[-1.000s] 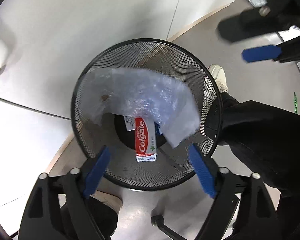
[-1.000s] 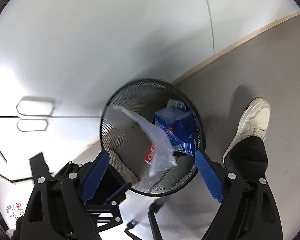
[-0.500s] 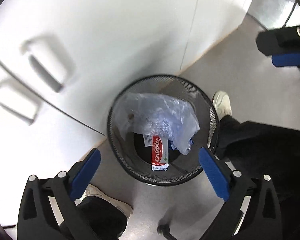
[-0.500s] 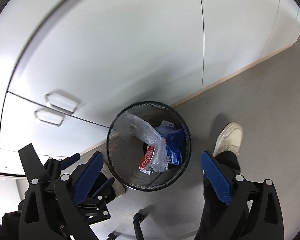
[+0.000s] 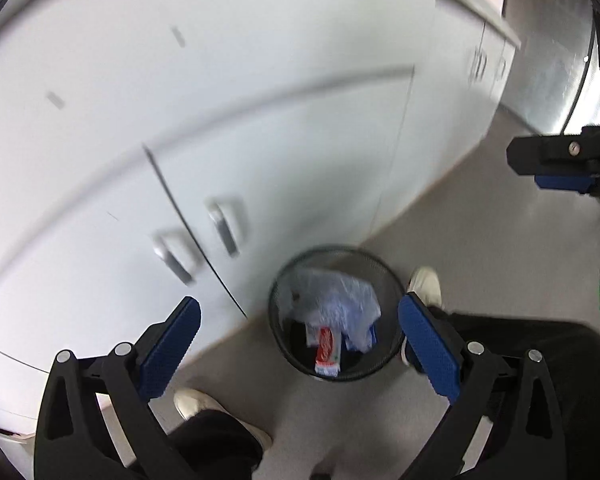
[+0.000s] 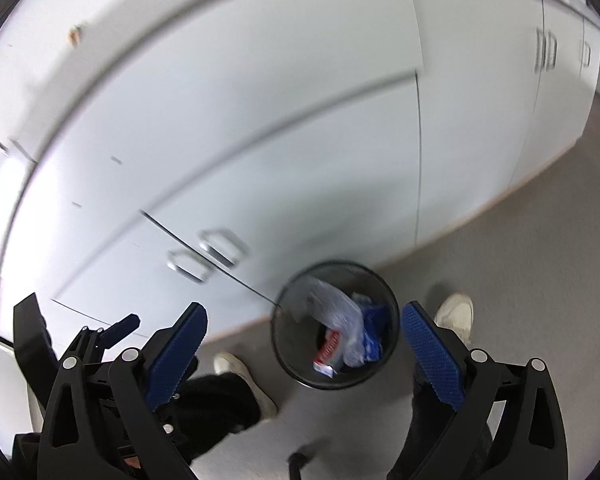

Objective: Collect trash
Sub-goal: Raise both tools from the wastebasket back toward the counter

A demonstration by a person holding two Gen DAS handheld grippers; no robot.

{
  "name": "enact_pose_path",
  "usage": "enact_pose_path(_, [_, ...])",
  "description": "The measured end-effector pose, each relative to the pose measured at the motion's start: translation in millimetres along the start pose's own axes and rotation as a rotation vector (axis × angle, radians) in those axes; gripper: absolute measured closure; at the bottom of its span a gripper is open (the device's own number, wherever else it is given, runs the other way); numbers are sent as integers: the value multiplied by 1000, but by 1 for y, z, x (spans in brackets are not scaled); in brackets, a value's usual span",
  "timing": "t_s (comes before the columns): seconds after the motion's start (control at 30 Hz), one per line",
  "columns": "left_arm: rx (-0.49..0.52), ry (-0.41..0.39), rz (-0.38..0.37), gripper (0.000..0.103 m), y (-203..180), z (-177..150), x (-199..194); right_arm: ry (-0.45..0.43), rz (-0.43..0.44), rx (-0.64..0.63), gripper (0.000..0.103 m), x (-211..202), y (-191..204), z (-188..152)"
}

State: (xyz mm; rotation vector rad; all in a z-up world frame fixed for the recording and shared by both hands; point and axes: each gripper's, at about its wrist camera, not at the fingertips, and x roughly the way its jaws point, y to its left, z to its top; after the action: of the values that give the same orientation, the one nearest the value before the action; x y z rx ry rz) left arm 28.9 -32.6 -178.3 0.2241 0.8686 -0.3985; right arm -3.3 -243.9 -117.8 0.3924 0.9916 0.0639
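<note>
Below, a black wire-mesh wastebasket (image 5: 336, 312) is seen standing on the grey floor (image 5: 480, 248), close against the white cabinets (image 5: 260, 120). Inside it, a crumpled clear plastic bag (image 5: 340, 300) is observed lying over a red-and-white toothpaste box (image 5: 327, 350), with a blue carton (image 6: 374, 330) lodged beside them against the far wall of the basket. The left gripper (image 5: 300, 340) is held well above the basket; its blue-padded fingers (image 5: 170, 346) have just been opening and are spread wide, with nothing between them. The right gripper (image 6: 302, 352) is likewise held high, its fingers (image 6: 434, 354) having also just been opening, parted fully and carrying nothing. A pale shoe (image 5: 424, 286) and a dark trouser leg (image 5: 520, 344) are noted just beside the basket, and a second shoe (image 6: 244, 374) is recorded near the cabinet base. Both views are blurred.
</note>
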Motion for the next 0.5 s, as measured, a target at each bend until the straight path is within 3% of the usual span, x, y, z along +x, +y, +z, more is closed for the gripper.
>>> enact_pose_path(0.23, [-36,-159,82,4,23,45,-98,-175,77,-48,4,-83,36,30])
enact_pose_path(0.5, [-203,-218,157,4,63,120,-165,-299,127,-132,4,-140,68,91])
